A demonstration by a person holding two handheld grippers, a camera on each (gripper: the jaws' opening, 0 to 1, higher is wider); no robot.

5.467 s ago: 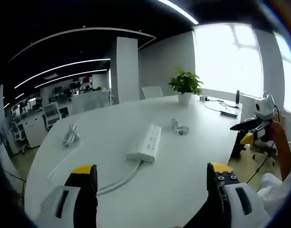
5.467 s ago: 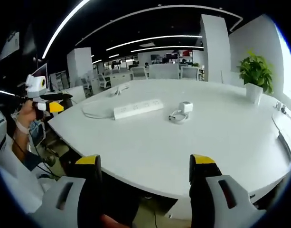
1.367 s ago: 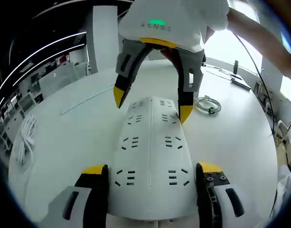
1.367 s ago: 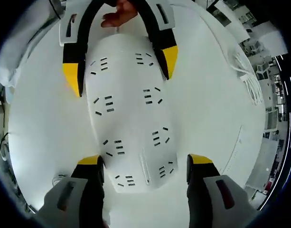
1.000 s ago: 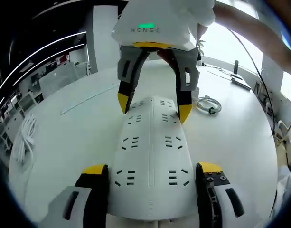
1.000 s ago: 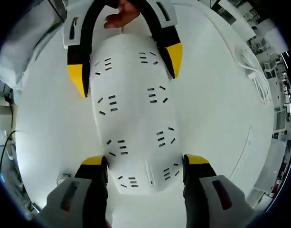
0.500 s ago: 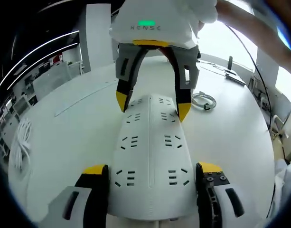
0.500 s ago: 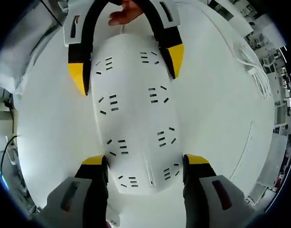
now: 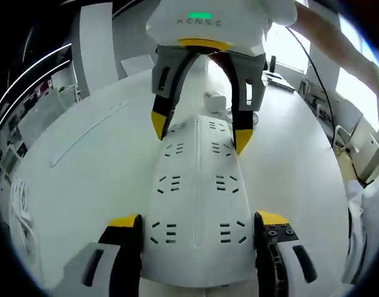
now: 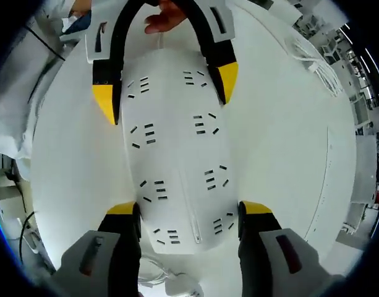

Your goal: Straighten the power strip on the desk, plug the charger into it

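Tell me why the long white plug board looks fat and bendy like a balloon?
In the left gripper view, the fisheye lens bulges the white plastic power strip because it sits close; bright window glare washes out the top right. In the right gripper view the strip swells likewise, and the white desk curves away.

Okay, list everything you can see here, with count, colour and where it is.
Power strip: one, white, flat on the desk, held at both ends.
Desk: one, white, under everything.
Charger: one, white, on the desk beyond the strip's far end, with its coiled cable.
Bundled cable: one, white, on the desk to one side.
Left hand-held gripper: one, yellow-tipped, jaws against the strip's near end.
Right hand-held gripper: one, yellow-tipped, jaws against the opposite end.
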